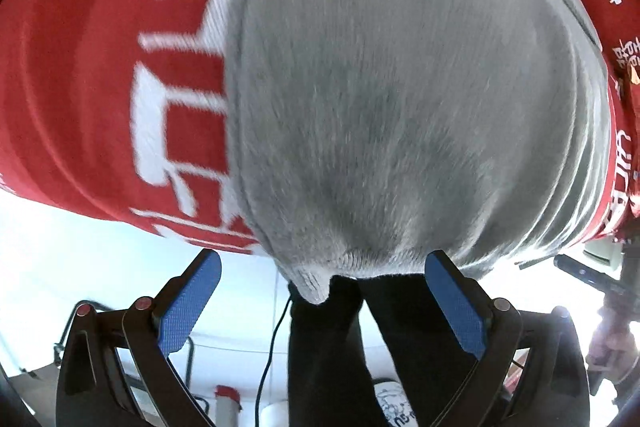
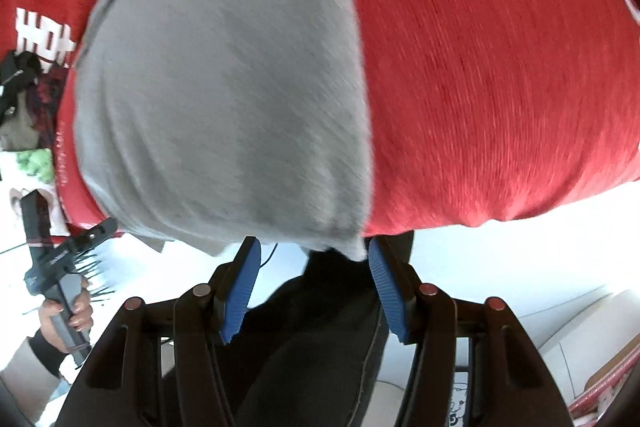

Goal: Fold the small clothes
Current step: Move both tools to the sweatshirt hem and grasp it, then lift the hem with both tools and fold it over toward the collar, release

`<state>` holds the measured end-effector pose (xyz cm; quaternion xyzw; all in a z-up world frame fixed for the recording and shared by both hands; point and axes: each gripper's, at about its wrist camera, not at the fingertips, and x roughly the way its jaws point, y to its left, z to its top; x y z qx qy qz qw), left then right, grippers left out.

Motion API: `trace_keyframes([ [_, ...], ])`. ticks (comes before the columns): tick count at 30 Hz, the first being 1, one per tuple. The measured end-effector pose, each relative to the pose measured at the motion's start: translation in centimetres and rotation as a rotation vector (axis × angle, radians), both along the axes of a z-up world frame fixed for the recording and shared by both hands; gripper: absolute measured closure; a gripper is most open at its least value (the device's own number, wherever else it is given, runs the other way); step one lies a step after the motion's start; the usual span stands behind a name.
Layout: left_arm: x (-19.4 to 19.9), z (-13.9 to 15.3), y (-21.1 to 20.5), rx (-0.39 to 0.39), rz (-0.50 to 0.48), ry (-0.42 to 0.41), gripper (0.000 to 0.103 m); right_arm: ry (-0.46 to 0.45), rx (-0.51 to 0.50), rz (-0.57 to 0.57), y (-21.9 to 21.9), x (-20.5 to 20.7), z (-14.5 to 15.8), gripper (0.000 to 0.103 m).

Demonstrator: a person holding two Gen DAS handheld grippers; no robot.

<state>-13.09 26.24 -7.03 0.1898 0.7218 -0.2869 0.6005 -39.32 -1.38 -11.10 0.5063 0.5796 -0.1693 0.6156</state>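
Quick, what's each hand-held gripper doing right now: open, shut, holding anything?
Left hand-held gripper: open, holding nothing; grey garment lies just ahead.
Right hand-held gripper: open, holding nothing.

Fuzzy matt grey garment [image 1: 400, 87] on ribbed red cloth [image 2: 500, 87].

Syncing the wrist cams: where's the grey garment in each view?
Left wrist: grey garment fills the centre and upper right, its lower corner hanging between the open left gripper pads.
Right wrist: grey garment fills the centre-left, its lower corner at the right gripper, jaws apart.
Shared landmark: red cloth with white characters under the garment.
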Motion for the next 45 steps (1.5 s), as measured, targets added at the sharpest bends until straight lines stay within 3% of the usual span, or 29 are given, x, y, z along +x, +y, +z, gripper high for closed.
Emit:
trace_keyframes([
  [5, -0.2, -1.9, 0.2, -0.017, 0.005, 0.033, 0.001, -0.001, -0.004, 0.03, 1.0, 0.3, -2.7, 0.043],
  [7, -0.4, -1.8, -0.1, -0.047, 0.002, 0.043, 0.012, -0.018, -0.007, 0.032, 1.2, 0.7, -3.0, 0.043],
  [8, -0.5, -1.7, 0.0, -0.061, -0.001, 0.057, 0.023, -0.026, 0.001, 0.026, 1.2, 0.7, -3.0, 0.045],
  [9, -1.2, -1.4, 0.0, -0.073, -0.001, 0.068, 0.041, -0.041, 0.01, 0.016, 1.1, 0.5, -3.0, 0.05],
  [10, -1.6, -1.1, 0.0, -0.085, -0.008, 0.082, 0.052, -0.056, 0.025, 0.002, 1.2, 0.4, -2.8, 0.07],
  [11, -1.9, -0.9, 0.0, -0.099, -0.019, 0.098, 0.079, -0.056, 0.037, -0.008, 1.2, 0.3, -2.7, 0.091],
  [12, -2.1, -0.6, 0.0, -0.113, -0.029, 0.115, 0.091, -0.06, 0.051, -0.02, 1.2, 0.2, -2.5, 0.097],
  [19, -1.2, 5.5, -0.1, -0.289, -0.016, 0.163, 0.091, -0.256, 0.151, -0.144, 0.6, -0.2, 2.4, 0.098],
  [26, 3.1, 10.5, -3.9, -0.424, -0.011, 0.076, 0.091, -0.481, 0.117, -0.283, -4.6, 2.8, 8.0, 0.098],
  [32, 9.2, 10.3, -9.3, -0.421, 0.008, -0.061, 0.091, -0.486, 0.043, -0.305, -9.9, 7.8, 7.8, 0.098],
  [38, 12.3, 9.9, -13.0, -0.328, 0.05, -0.16, 0.09, -0.398, 0.025, -0.373, -15.9, 9.0, 6.1, 0.098],
  [40, 12.7, 10.2, -13.2, -0.284, 0.05, -0.177, 0.067, -0.349, 0.032, -0.378, -16.8, 9.1, 5.3, 0.098],
  [41, 12.9, 10.5, -13.1, -0.265, 0.052, -0.209, 0.034, -0.331, 0.037, -0.375, -17.1, 9.1, 5.1, 0.095],
  [42, 13.1, 10.9, -12.4, -0.26, 0.051, -0.249, 0.022, -0.317, 0.033, -0.371, -17.5, 9.3, 5.1, 0.094],
  [43, 13.1, 11.6, -12.0, -0.262, 0.032, -0.298, 0.022, -0.296, 0.015, -0.364, -17.8, 9.4, 5.4, 0.094],
  [45, 13.2, 11.9, -12.3, -0.25, -0.015, -0.3, 0.022, -0.27, -0.023, -0.342, -18.3, 9.4, 6.1, 0.093],
])
